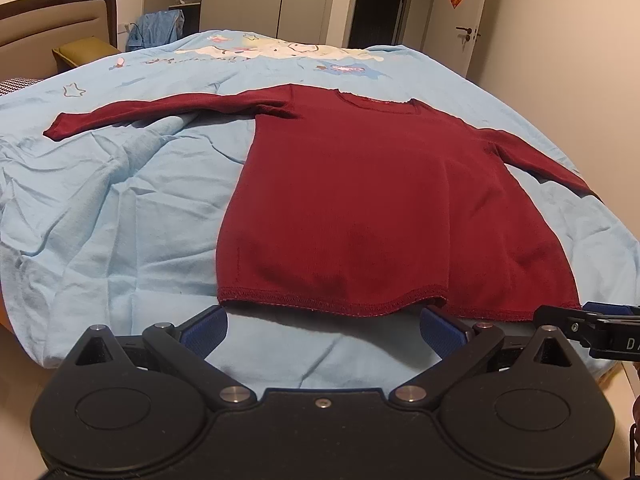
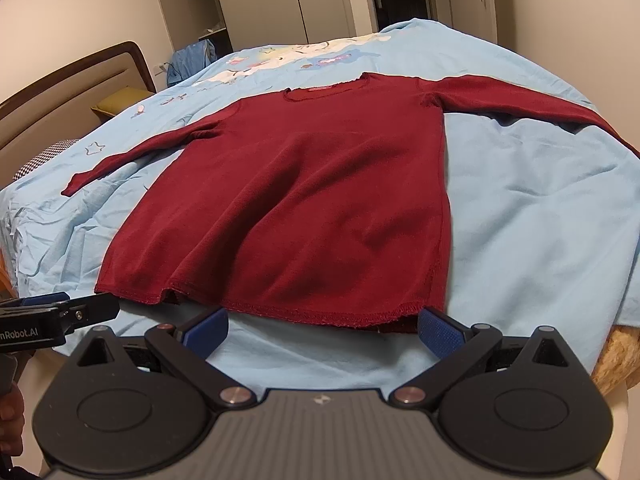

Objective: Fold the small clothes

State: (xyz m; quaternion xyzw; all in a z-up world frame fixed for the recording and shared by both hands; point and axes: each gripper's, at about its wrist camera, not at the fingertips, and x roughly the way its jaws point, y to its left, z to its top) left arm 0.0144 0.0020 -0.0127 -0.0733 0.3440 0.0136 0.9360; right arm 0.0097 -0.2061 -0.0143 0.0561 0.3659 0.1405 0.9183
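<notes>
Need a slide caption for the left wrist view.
Open left gripper at the hem of a flat maroon top.

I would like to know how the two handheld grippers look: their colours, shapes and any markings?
The left gripper has a matte black body with two round discs, silver pivot pins, angled black link arms, and blue textured finger pads. The right gripper has the same shape, but its centre plate is ribbed grey with a small logo. Seen from the side, white lettering "nRobot.AI" marks the left one.

Warm, dim indoor light, soft shadows, sharp focus, strong fisheye bending and dark corners.
</notes>
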